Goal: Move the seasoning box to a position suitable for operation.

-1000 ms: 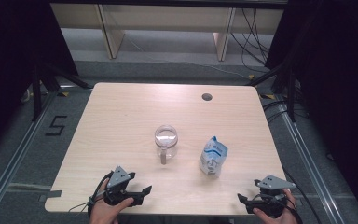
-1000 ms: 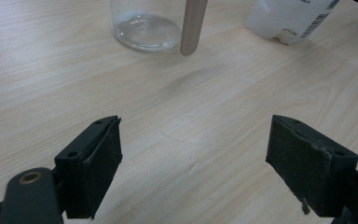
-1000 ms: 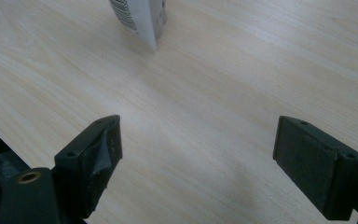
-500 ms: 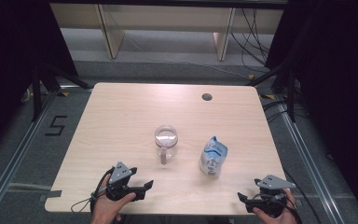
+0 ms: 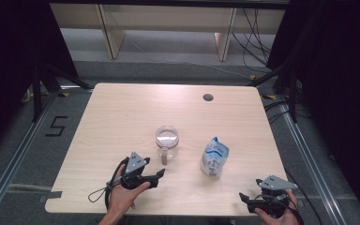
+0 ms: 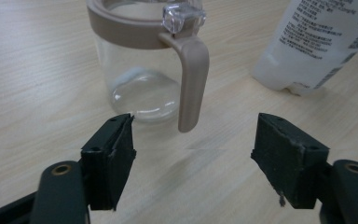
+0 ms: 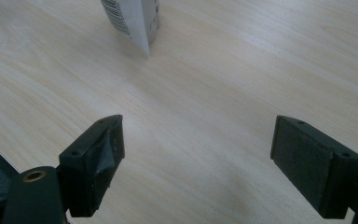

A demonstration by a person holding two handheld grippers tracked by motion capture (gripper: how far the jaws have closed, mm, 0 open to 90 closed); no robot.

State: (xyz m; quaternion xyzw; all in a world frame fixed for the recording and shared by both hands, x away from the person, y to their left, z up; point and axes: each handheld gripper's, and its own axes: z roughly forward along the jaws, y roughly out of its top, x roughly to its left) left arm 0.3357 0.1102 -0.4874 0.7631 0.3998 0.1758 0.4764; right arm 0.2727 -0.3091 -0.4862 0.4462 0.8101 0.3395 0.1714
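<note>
The left gripper [image 5: 157, 178] sits above the near part of the table [image 5: 122, 117], its fingers [image 6: 109, 161] set wide apart with nothing between them; they have just been closing slightly. In the left gripper view, the taupe handle [image 6: 192, 79] of the clear jug [image 5: 167, 140] hangs just beyond the gap between the fingers, not yet inside it. The right gripper [image 5: 244, 200] rests at the near right corner, fingers [image 7: 93, 163] wide and empty, well apart from the white pouch [image 5: 214, 157].

The jug stands upright near the middle of the table, handle turned toward the person. The pouch stands just to its right, close but apart.

Risks from this position, as judged:
- The handle is narrow and joined only at the rim. A closure started before the fingers straddle it would likely push the jug away or rotate it.
- An off-centre grip on the handle may let the jug swing or tip when lifted.
- The pouch stands near the jug; a sideways shove of the jug could knock it over.

Farther off, a round cable hole [image 5: 208, 97] lies near the far edge.
</note>
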